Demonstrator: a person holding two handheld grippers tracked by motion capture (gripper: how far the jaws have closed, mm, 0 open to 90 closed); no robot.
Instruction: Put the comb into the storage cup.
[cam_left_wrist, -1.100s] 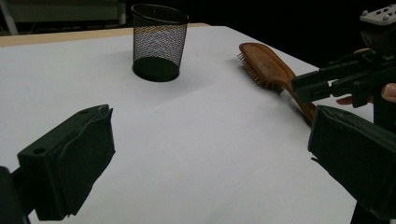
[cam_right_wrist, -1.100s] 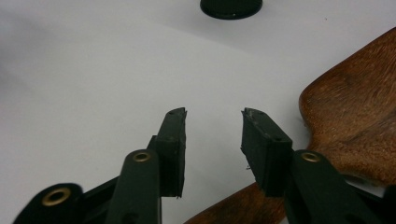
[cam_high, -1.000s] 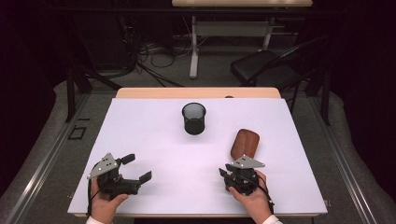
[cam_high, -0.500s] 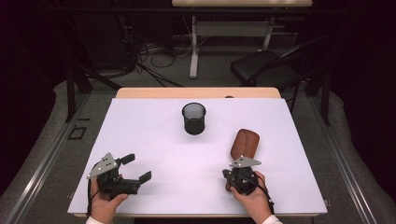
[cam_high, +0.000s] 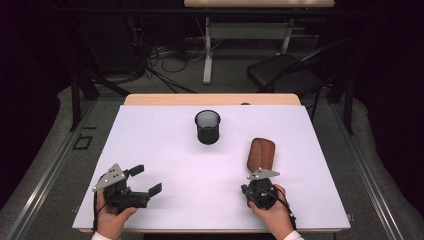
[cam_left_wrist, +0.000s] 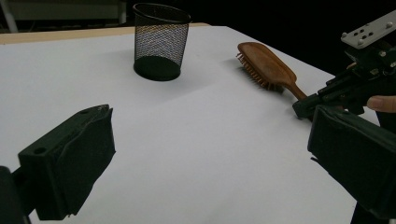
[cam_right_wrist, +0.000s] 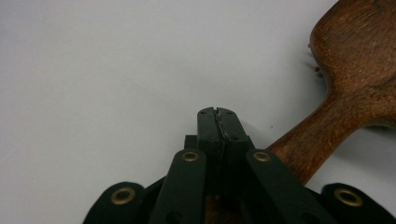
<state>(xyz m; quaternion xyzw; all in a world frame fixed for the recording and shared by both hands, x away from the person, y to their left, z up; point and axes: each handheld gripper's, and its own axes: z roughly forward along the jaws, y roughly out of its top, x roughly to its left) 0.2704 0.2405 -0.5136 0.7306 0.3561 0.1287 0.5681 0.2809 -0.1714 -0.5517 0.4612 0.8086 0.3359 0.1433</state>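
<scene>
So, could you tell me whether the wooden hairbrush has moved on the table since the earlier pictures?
No. In the high view the hairbrush lies at the same spot right of and nearer than the mesh cup, as before.

A table with a white top (cam_high: 165, 150) and a light wooden strip along its far edge. On it stand a black mesh cup (cam_high: 207, 126), upright near the far middle, and a brown wooden hairbrush (cam_high: 261, 153), lying bristles down toward the right, well apart from the cup.
</scene>
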